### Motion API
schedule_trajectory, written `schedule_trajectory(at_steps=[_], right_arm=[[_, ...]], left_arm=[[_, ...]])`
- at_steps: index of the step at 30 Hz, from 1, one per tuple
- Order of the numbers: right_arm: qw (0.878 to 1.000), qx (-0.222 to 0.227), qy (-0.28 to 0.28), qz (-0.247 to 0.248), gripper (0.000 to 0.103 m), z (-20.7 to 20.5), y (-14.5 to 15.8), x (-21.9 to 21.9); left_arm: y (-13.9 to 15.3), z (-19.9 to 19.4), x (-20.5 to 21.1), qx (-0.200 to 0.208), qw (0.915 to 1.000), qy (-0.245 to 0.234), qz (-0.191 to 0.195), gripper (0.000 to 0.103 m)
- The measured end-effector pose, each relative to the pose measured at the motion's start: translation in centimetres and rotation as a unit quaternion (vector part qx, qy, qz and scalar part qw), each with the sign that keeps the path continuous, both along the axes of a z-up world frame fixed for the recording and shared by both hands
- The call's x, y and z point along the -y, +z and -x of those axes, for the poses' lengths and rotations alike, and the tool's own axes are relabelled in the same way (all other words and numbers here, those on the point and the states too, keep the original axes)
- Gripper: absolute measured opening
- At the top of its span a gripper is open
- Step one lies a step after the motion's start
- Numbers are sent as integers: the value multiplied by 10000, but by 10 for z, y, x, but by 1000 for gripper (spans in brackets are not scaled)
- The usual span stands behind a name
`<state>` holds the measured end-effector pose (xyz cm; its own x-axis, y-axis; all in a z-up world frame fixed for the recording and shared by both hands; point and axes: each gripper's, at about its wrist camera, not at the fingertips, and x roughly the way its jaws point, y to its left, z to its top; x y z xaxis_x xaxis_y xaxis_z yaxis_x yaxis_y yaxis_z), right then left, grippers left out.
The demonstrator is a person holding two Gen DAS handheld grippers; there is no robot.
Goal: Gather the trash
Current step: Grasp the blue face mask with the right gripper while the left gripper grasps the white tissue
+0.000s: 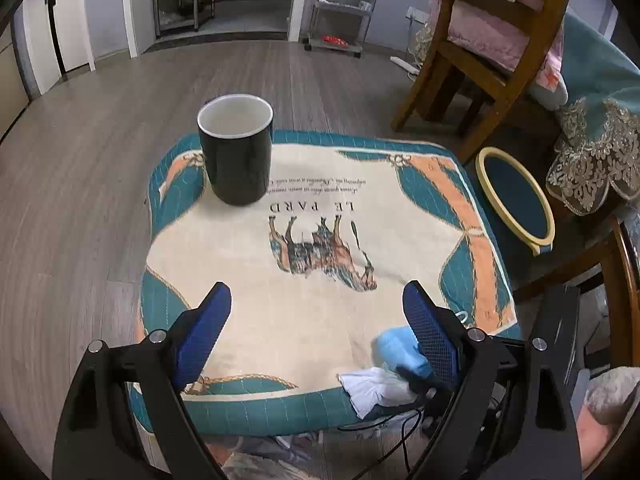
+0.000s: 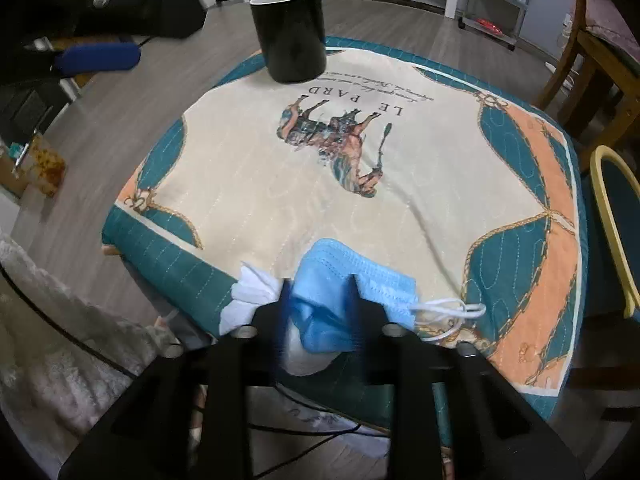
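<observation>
Looking through the right wrist view, I see my right gripper (image 2: 318,300) with its jaws drawn close together on the blue face mask (image 2: 352,280), low in the middle of the frame. A white crumpled tissue (image 2: 252,292) lies just beside it on the left, touching the left finger; I cannot tell if it is inside the grip or only pressed against it. My left gripper (image 1: 316,332) has its jaws wide apart and holds nothing; it hangs over the near part of the printed cloth (image 1: 320,320).

What I judge could go wrong: the mask is held only by one folded part, and its ear loops (image 2: 452,308) hang free to the right, so they may catch on the cloth when I lift. If the tissue is not truly gripped, it may stay behind or fall off the near edge, since it already lies over the teal border there. The cloth is soft and wrinkled, so it may be pulled up together with the mask.

For room: the bin (image 1: 516,200) stands at the right of the left wrist frame, beside the cloth's right edge and lower than it. The dark mug (image 1: 236,152) stands in the upper left, well apart from my grip. The wooden chair (image 1: 480,52) behind the bin narrows the far side.
</observation>
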<state>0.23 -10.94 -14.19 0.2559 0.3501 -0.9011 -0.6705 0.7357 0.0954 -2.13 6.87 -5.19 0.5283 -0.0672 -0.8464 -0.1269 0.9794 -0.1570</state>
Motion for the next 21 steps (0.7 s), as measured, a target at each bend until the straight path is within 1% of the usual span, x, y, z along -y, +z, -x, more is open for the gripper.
schedule_trajectory(at_steps=[1,2,6,8,10,13,17,19,21], right_arm=[[9999,51,-80,-57,17,-3,4,4],[9998,82,-161,-115,15,-6,8,7],[9958,147,-743,-513,14,-30,30,35],[9908,178,-1126,-724,14,-45,45,56],[9859,272,-1381,-903,14,-55,59,71],[9807,435,-1574,-1074,14,-63,73,87],[9781,426,-1680,-1148,14,-67,75,93],[9783,431,-1671,-1148,14,-67,76,93],[9782,463,-1657,-1159,14,-66,79,95]], left_arm=[[-2,0,3,-33,10000,-24,0,86],[-4,0,6,-57,10000,-49,-3,86],[-20,0,27,-197,9996,-171,46,86],[-33,3,39,-287,9995,-83,44,86],[-43,7,49,-296,9995,53,47,86],[-55,17,67,-222,9992,283,-201,86],[-72,28,93,-79,9975,511,-481,86],[-83,31,104,-188,9968,503,-594,86],[-97,32,117,-359,9961,330,-732,86]])
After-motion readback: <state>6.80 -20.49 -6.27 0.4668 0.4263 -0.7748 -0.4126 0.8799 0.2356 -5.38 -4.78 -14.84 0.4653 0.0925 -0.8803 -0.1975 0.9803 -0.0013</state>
